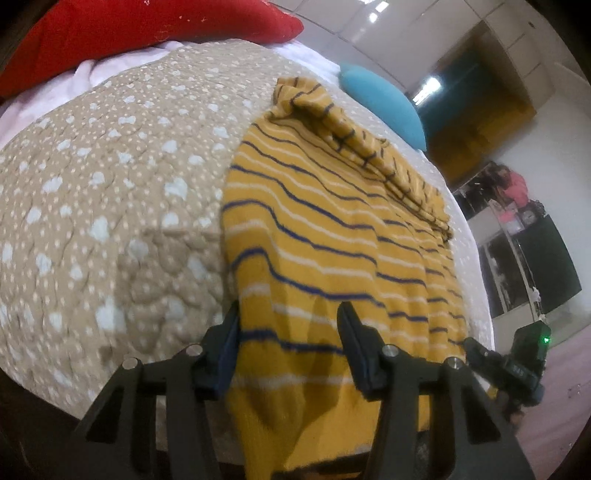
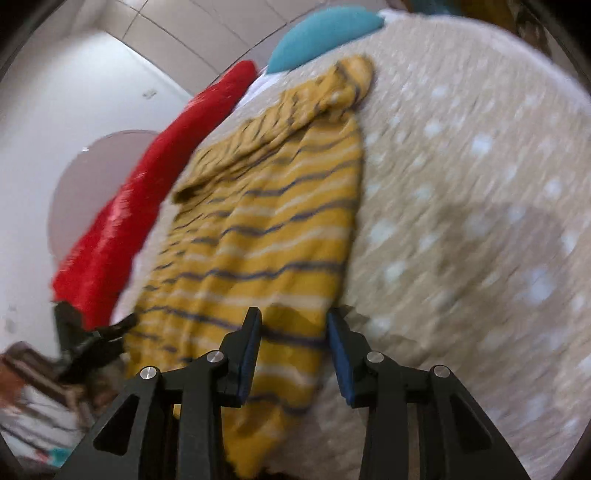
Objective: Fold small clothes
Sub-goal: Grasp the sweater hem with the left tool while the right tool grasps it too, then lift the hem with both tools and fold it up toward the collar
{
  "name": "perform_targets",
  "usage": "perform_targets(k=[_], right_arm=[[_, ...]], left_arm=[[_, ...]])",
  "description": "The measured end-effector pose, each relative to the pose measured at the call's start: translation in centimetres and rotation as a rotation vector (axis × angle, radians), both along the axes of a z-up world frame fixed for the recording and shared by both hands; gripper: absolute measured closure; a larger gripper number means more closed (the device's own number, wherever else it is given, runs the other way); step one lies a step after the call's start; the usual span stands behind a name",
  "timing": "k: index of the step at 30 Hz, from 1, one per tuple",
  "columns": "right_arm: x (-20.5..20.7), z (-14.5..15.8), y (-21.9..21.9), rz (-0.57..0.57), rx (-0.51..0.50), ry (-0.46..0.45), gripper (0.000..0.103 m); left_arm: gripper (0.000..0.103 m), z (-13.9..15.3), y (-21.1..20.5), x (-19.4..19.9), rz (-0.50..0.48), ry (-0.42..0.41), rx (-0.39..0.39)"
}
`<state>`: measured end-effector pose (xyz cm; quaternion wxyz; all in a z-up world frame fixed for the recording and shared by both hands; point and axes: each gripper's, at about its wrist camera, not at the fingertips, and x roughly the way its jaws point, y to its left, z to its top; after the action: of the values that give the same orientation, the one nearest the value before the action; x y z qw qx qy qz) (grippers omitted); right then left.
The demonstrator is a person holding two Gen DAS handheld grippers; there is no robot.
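I have a small mustard-yellow knit garment with navy and white stripes [image 1: 332, 229] lying mostly flat on the bed, over a tan quilted bedspread dotted with pale spots [image 1: 110, 184], with its near hem hanging off the bed's edge toward me. At the far end a strip of the garment, probably a sleeve or the top, is already turned over and bunched along the edge. A red plush pillow [image 1: 147, 29] and a teal cushion [image 1: 384, 107] sit beyond it, well clear. My left gripper [image 1: 288, 325] stands with its jaws spread wide, straddling the garment's near left corner, the cloth passing between the jaws but not pinched. My right gripper [image 2: 293, 332] is likewise wide open over the near right edge of the garment [image 2: 266, 240], the right jaw sitting about on the edge where stripe meets bedspread [image 2: 480, 221]; it holds nothing. The right view is smeared by motion, so I can't say whether the pads touch the fabric. I judge this as the approach to the bottom corners, ahead of a lengthwise fold. Next I'd need both jaws to close on the hem corners together, catching every layer, then lift evenly and carry the hem toward the far end without dragging the bunched part askew.
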<state>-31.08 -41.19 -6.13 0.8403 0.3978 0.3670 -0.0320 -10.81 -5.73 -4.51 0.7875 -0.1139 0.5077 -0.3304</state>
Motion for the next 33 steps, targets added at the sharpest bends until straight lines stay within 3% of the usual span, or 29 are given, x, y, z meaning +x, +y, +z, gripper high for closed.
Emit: perform_targets(k=[5, 9, 13, 15, 17, 21, 27, 31, 33], right_arm=[[-1.6, -1.2, 2.7, 0.03, 0.119, -0.057, 0.063], [-2.0, -2.3, 4.8, 0.061, 0.213, -0.085, 0.063], [-1.3, -2.8, 7.4, 0.081, 0.207, -0.065, 0.065], [-0.8, -2.5, 7.7, 0.063, 0.155, -0.034, 0.087], [-0.6, -2.1, 7.6, 0.054, 0.132, -0.017, 0.092], [-1.3, -0.4, 7.4, 0.038, 0.102, -0.029, 0.094], [-6.3, 3.0, 7.4, 0.064, 0.072, -0.104, 0.095], [-8.2, 2.4, 8.6, 0.083, 0.075, -0.079, 0.095], [-8.0, 1.5, 8.6, 0.083, 0.088, -0.055, 0.095]], left_arm=[[0.053, -0.3, 0.6, -1.8, -0.007, 0.007, -0.038], [0.045, -0.5, 1.1, -2.8, -0.02, 0.005, -0.06], [0.045, -0.5, 0.3, -2.9, -0.021, 0.008, -0.032], [0.095, -0.4, -0.5, -2.5, -0.028, 0.008, 0.031], [0.095, -0.3, -0.6, -2.1, -0.024, 0.034, 0.04], [0.096, 1.6, 0.4, -3.2, -0.013, 0.003, 0.027], [0.096, 5.8, 2.8, -7.5, -0.059, -0.077, -0.049], [0.096, 5.2, 2.5, -9.4, -0.078, -0.101, -0.007], [0.095, 4.3, 2.2, -8.7, -0.067, -0.068, 0.017]])
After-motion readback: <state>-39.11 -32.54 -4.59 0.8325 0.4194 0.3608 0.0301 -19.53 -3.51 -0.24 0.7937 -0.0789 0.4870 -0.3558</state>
